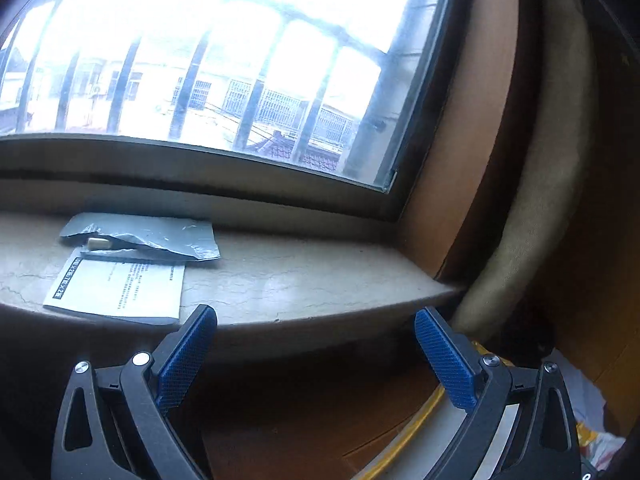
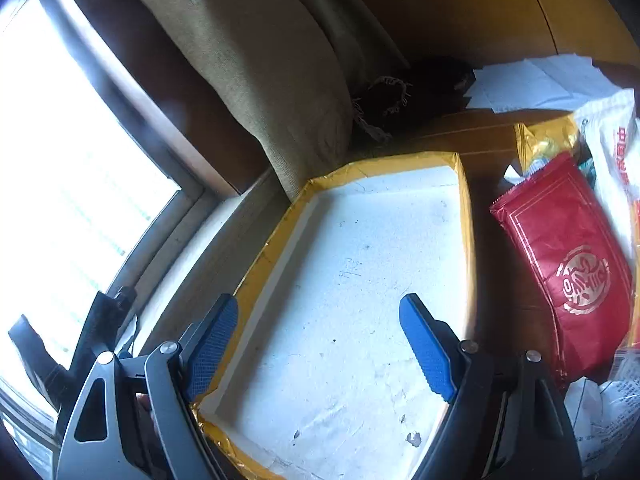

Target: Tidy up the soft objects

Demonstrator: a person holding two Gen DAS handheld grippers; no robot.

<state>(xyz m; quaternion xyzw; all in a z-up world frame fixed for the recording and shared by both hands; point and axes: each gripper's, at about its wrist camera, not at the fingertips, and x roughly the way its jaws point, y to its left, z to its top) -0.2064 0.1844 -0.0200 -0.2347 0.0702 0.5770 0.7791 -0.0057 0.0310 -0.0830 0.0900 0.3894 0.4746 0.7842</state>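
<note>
My right gripper (image 2: 320,312) is open and empty, hovering over a shallow white foam tray (image 2: 352,280) with yellow taped edges; nothing lies in the tray. A red fabric pouch (image 2: 568,264) with a gold emblem lies right of the tray among plastic bags (image 2: 612,152). A dark fringed cloth (image 2: 404,92) sits behind the tray beside an olive-tan cushion (image 2: 260,60). My left gripper (image 1: 316,320) is open and empty, pointed at the stone windowsill (image 1: 300,280); the cushion (image 1: 540,200) stands at its right.
On the sill lie a grey foil bag (image 1: 160,236) and a printed leaflet (image 1: 120,288) below a barred window (image 1: 200,60). White papers (image 2: 540,84) lie on the wooden surface (image 2: 492,140) behind the bags. My left gripper's body (image 2: 100,320) shows at the right view's left edge.
</note>
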